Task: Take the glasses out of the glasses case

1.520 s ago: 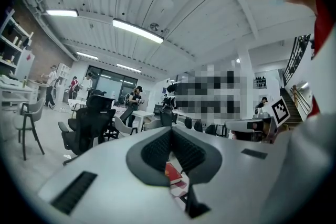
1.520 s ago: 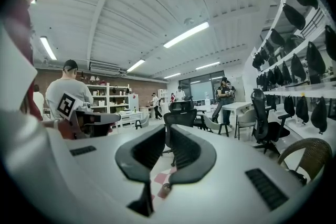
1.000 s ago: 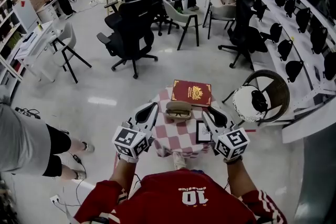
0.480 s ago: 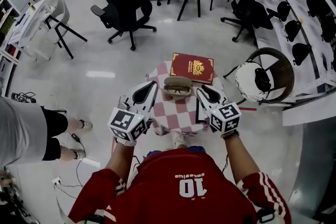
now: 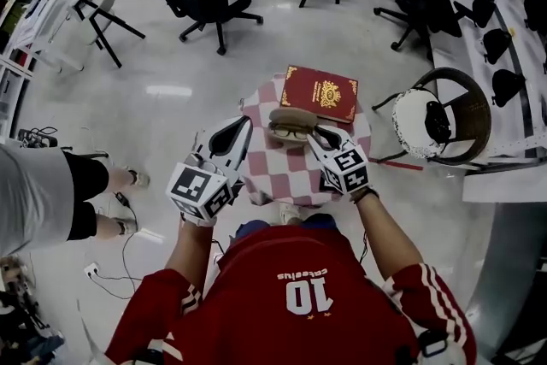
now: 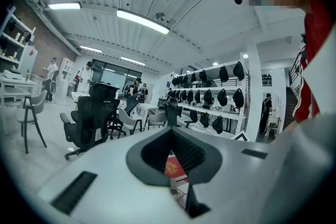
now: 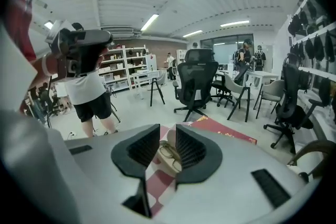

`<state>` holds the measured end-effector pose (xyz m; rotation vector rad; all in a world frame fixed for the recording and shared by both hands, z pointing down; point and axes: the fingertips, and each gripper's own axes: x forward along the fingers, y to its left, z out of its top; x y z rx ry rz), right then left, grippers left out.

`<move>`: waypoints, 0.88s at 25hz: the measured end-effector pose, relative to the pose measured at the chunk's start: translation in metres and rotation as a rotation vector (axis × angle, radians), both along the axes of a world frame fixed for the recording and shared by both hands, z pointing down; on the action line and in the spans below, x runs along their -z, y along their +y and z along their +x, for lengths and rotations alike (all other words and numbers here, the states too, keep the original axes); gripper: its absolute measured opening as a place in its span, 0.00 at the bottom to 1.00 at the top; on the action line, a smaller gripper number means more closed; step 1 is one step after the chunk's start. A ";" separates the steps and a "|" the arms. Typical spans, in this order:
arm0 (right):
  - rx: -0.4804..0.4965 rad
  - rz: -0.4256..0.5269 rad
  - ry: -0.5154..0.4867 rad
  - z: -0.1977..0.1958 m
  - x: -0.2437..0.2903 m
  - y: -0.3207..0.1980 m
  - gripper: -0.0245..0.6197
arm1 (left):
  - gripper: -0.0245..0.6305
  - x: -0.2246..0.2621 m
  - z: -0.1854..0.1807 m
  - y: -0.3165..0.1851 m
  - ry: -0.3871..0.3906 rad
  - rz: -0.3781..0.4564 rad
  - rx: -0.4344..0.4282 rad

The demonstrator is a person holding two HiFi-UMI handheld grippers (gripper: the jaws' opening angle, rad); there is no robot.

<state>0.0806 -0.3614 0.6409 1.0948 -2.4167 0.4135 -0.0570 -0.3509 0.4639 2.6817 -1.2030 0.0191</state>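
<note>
Right gripper (image 5: 318, 131) has advanced since the earlier frame; its tips are now just beside the right end of the glasses case (image 5: 291, 116). Its jaws stand slightly apart, gripping nothing, with the case seen through the gap. Left gripper (image 5: 245, 122) is at the left edge of the counter (image 5: 286, 177), jaw tips together, empty. The case lies open on the checkered counter, near the red book (image 5: 320, 90), with the glasses (image 5: 289, 132) inside it.
</note>
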 end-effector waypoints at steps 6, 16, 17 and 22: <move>0.067 -0.069 0.065 -0.006 -0.050 -0.021 0.17 | 0.05 -0.010 0.007 -0.016 -0.016 -0.020 0.030; 0.112 -0.132 0.095 -0.009 -0.092 -0.050 0.17 | 0.05 -0.028 0.015 -0.045 -0.009 -0.035 0.052; 0.117 -0.133 0.101 -0.009 -0.095 -0.053 0.17 | 0.05 -0.028 0.016 -0.047 -0.009 -0.031 0.051; 0.162 -0.146 0.149 -0.014 -0.118 -0.065 0.17 | 0.05 -0.036 0.017 -0.058 -0.015 -0.047 0.060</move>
